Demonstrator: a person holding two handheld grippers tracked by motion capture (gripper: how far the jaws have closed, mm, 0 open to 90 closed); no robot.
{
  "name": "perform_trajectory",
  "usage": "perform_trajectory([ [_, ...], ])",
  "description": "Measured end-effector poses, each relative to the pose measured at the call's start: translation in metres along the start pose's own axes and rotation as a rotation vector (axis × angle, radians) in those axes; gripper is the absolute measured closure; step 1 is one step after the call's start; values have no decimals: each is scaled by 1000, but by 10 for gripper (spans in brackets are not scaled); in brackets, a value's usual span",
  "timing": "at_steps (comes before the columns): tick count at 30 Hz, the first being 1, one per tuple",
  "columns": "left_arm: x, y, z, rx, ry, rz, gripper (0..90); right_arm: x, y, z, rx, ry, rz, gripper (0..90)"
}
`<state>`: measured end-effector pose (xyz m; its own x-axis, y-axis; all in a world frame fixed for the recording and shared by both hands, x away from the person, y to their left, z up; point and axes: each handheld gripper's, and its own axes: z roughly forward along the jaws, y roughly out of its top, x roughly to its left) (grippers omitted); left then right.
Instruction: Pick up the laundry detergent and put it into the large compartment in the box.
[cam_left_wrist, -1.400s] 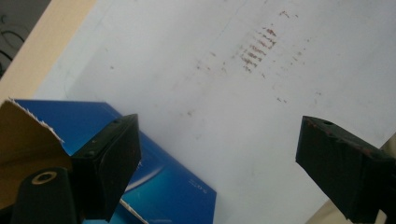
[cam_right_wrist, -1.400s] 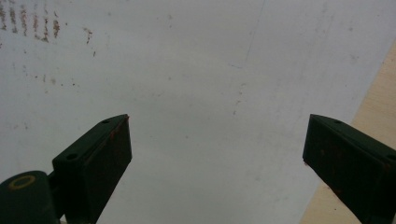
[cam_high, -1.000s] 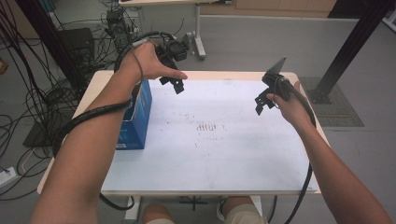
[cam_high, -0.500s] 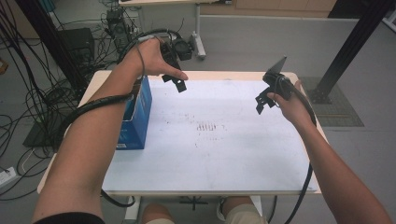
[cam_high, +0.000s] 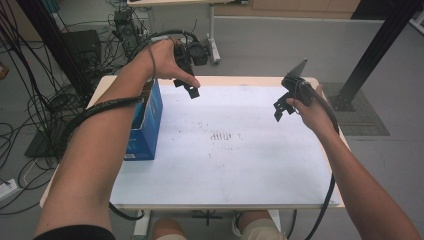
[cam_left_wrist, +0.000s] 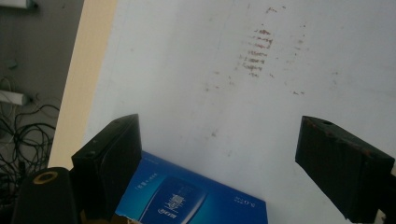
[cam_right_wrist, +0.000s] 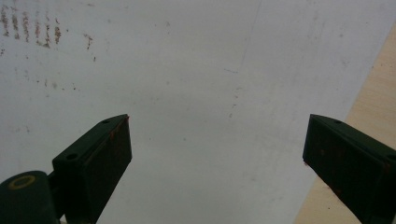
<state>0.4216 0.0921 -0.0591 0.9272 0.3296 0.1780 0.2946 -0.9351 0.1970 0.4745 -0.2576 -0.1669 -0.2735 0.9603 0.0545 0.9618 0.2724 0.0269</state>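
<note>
A blue box (cam_high: 144, 125) stands on the left side of the white table mat (cam_high: 225, 160); its printed blue top (cam_left_wrist: 187, 198) lies below and between the left gripper's jaws. My left gripper (cam_high: 187, 87) hovers open above the mat's far-left corner, just right of the box, with nothing in it (cam_left_wrist: 219, 163). My right gripper (cam_high: 281, 107) is held in the air over the mat's right part, open and empty (cam_right_wrist: 217, 163), with bare white mat beneath it.
Brown smudge marks (cam_high: 222, 136) sit mid-mat. The wooden table edge (cam_right_wrist: 373, 107) runs along the right. Cables (cam_high: 30, 115) and equipment lie on the floor at left; a black post (cam_high: 372, 50) stands at right behind the table.
The left gripper has drifted slightly up and toward the far edge of the table. The right gripper has hardly moved.
</note>
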Motion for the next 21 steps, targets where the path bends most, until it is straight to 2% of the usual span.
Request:
perform_trajectory([
  [8,-2,4,4,14,-2,40,150,-1,1,2,2,2,3,80],
  [21,-5,8,9,16,-6,50,150,-2,-2,1,-3,3,0,80],
])
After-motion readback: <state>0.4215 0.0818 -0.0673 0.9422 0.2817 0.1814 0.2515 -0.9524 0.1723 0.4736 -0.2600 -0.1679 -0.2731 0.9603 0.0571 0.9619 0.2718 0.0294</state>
